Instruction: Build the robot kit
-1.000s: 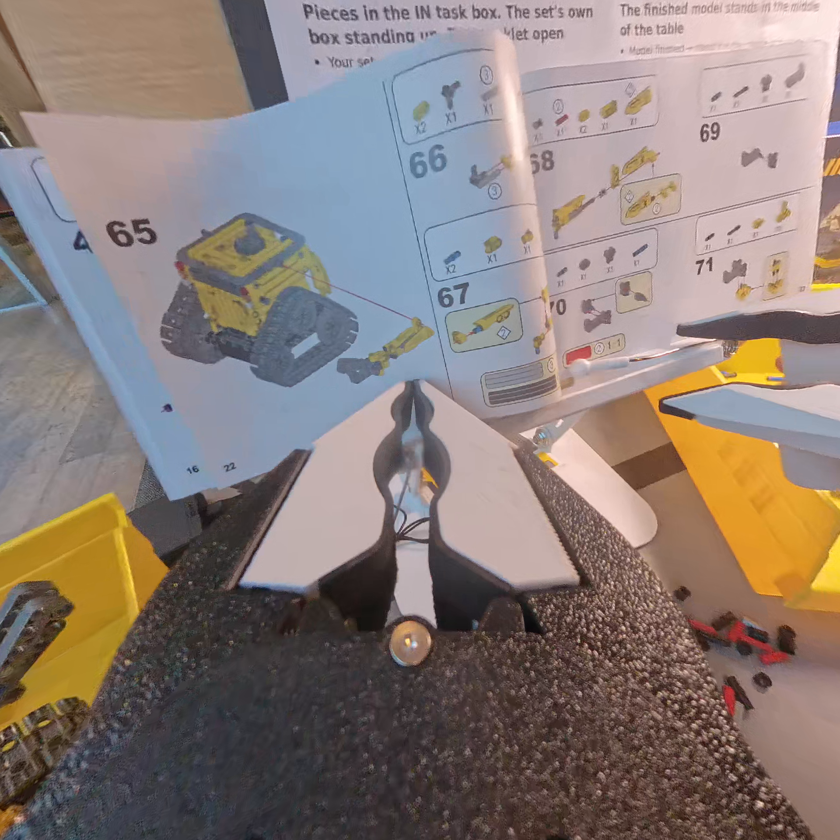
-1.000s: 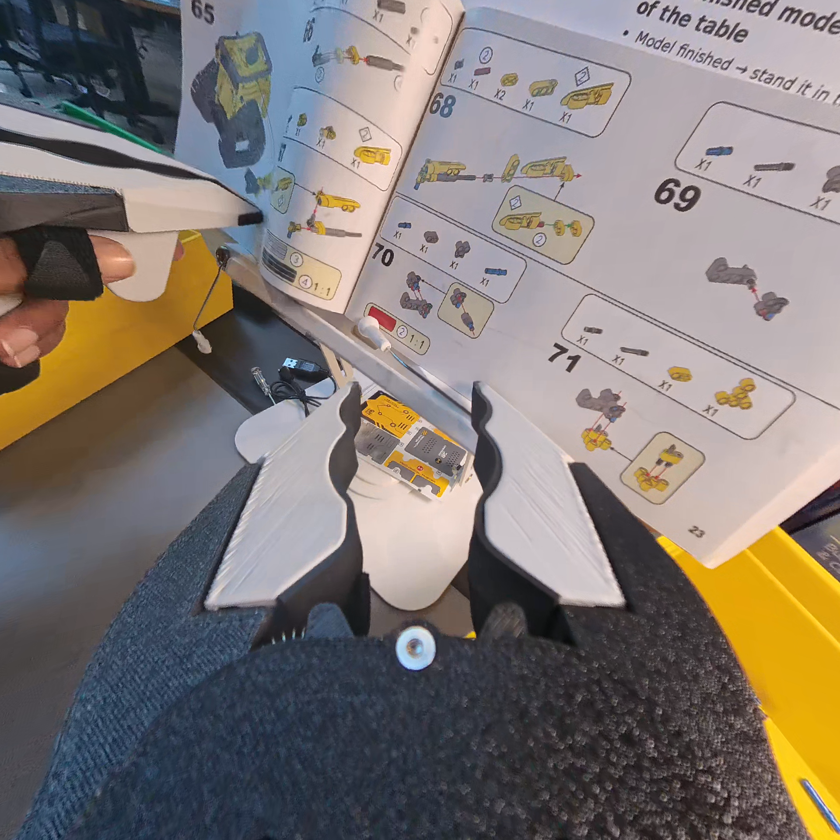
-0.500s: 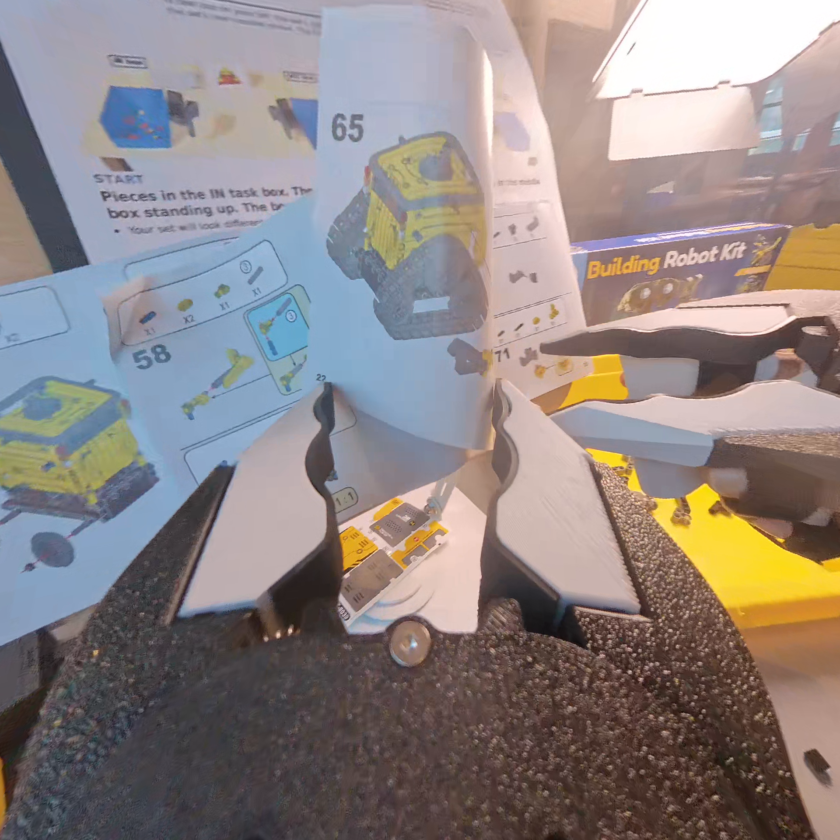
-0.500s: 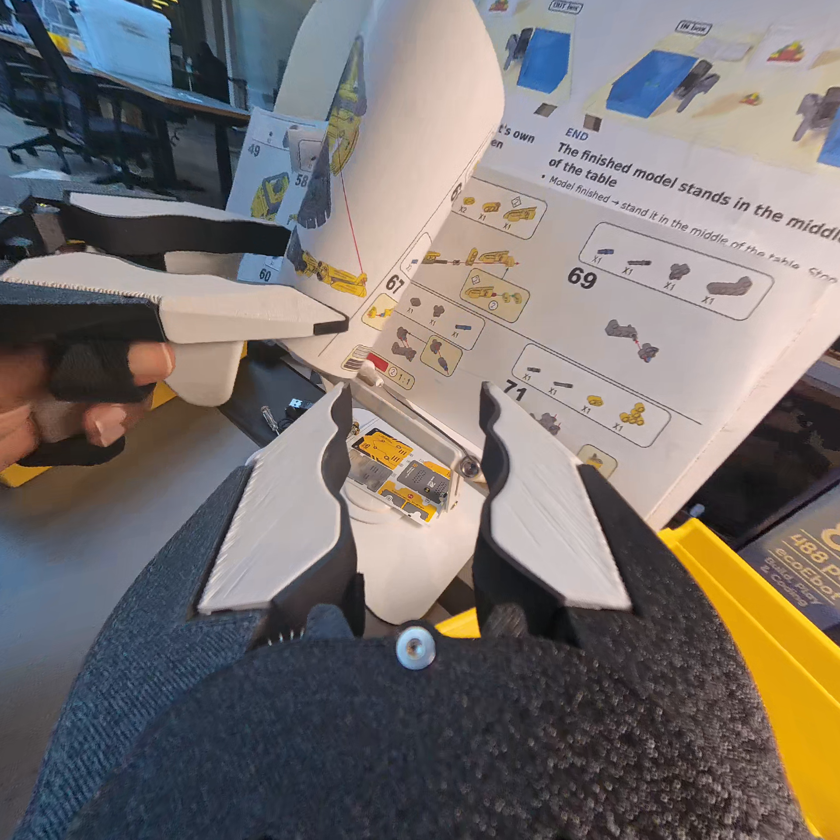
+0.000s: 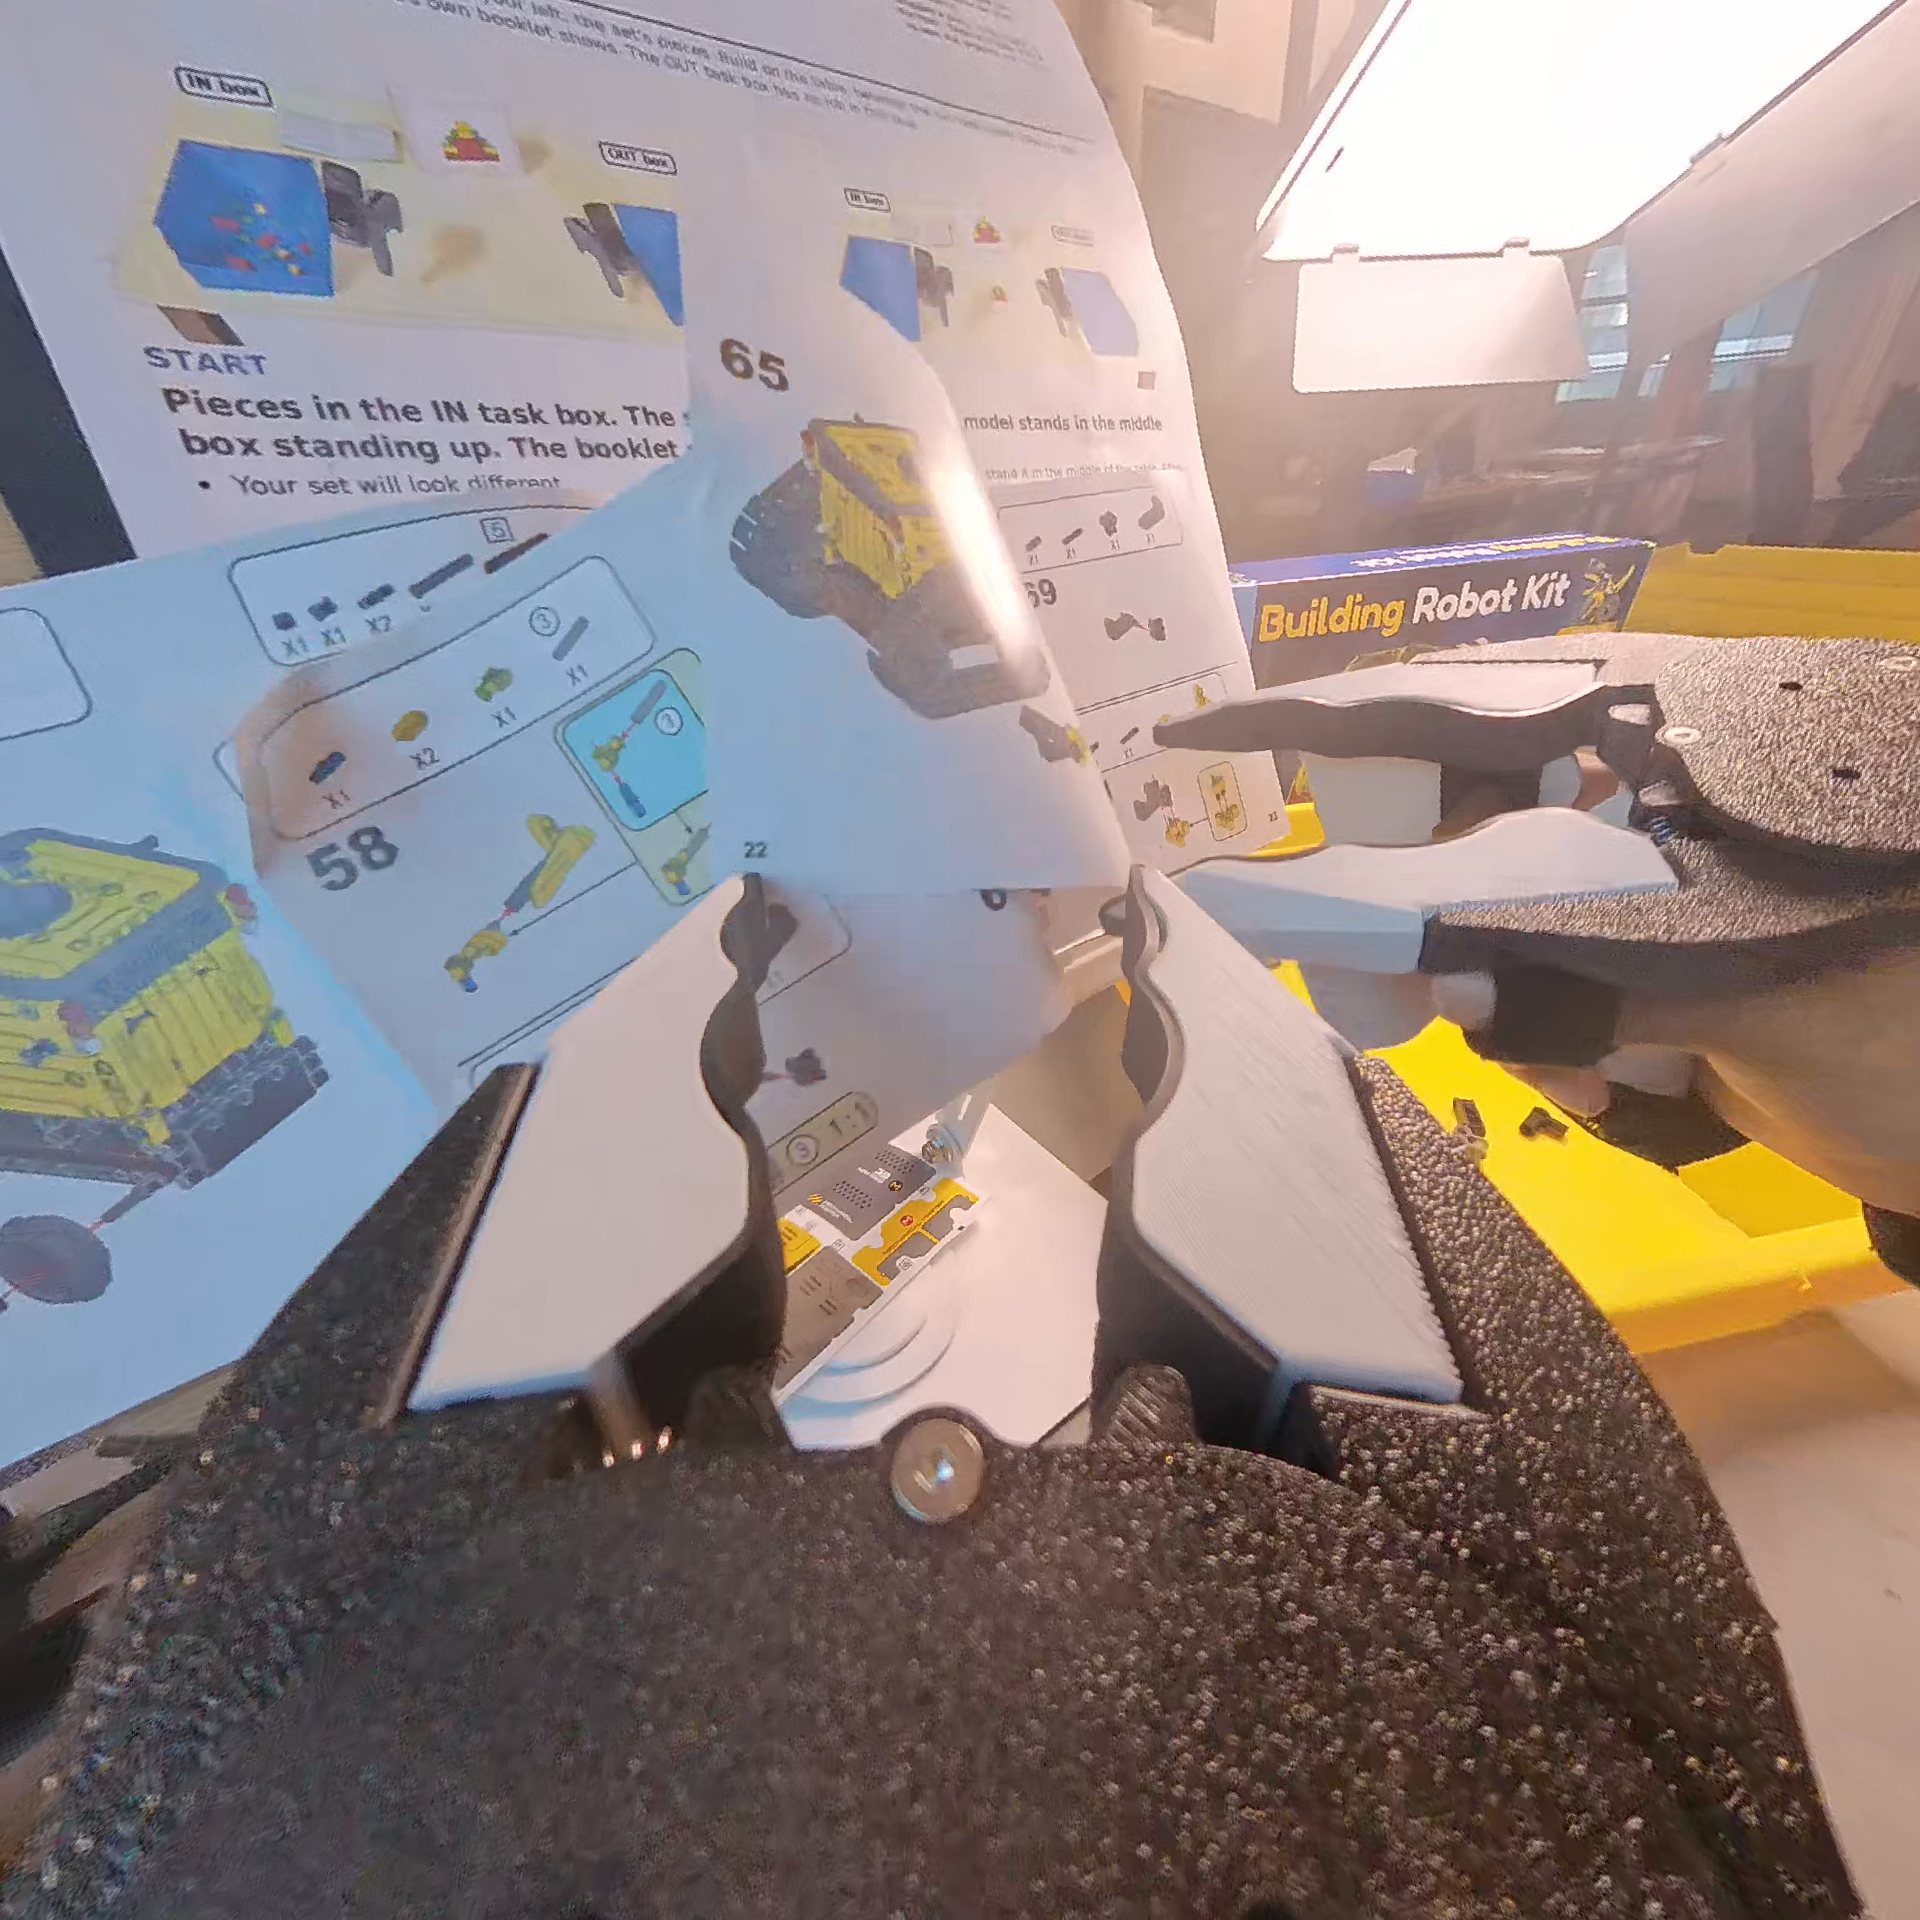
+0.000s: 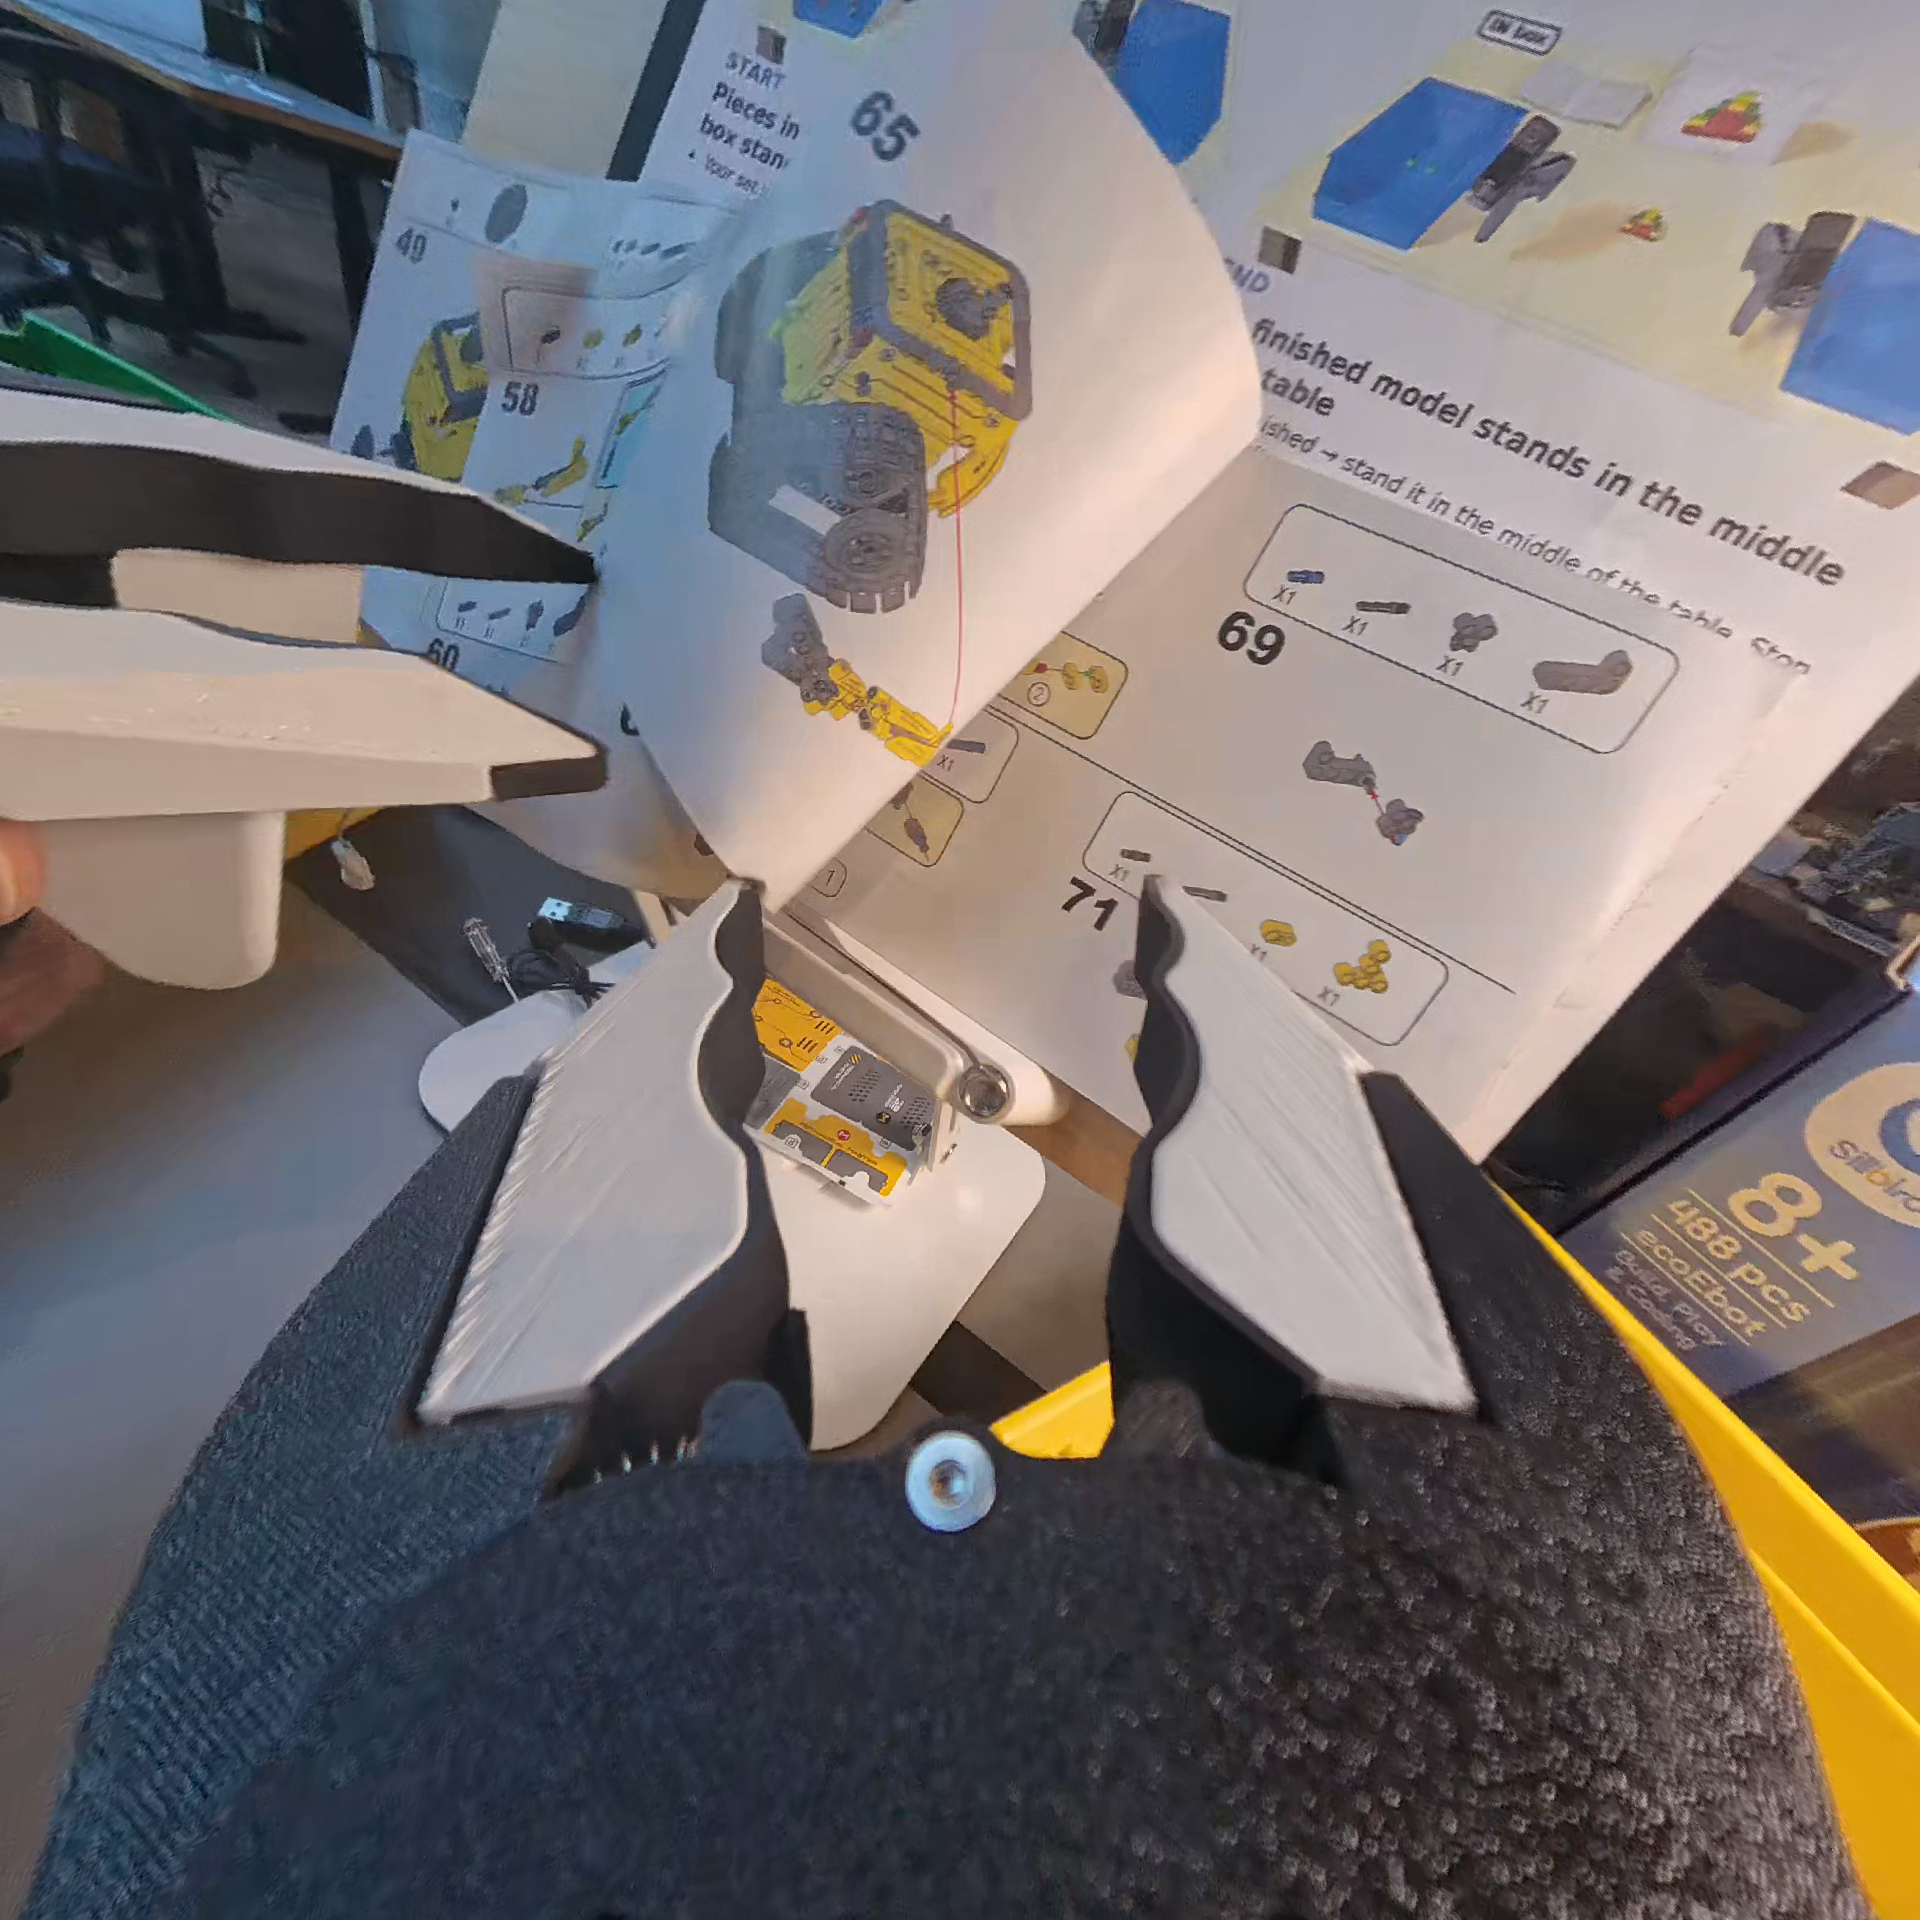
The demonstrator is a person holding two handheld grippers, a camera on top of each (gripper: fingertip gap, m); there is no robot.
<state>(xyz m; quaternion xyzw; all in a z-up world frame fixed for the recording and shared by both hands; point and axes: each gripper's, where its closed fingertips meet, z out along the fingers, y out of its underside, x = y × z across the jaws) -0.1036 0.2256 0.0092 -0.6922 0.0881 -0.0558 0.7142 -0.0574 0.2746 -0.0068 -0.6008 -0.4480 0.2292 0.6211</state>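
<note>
Both jaws released; left gripper [image 5: 940,904] sits just under the curling booklet page [image 5: 883,665]; right gripper [image 6: 945,899] faces the booklet stand [image 6: 883,1247].

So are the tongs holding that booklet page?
No. The left tongs and right tongs are both open and empty; the curling booklet page stands loose, just beyond their tips.

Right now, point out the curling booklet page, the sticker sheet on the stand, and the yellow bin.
curling booklet page [image 6: 935,436], right wrist view, on the printed yellow vehicle.
sticker sheet [image 6: 842,1117], right wrist view, on its grey and yellow middle.
yellow bin [image 5: 1621,1236], left wrist view, on its near wall.
</note>
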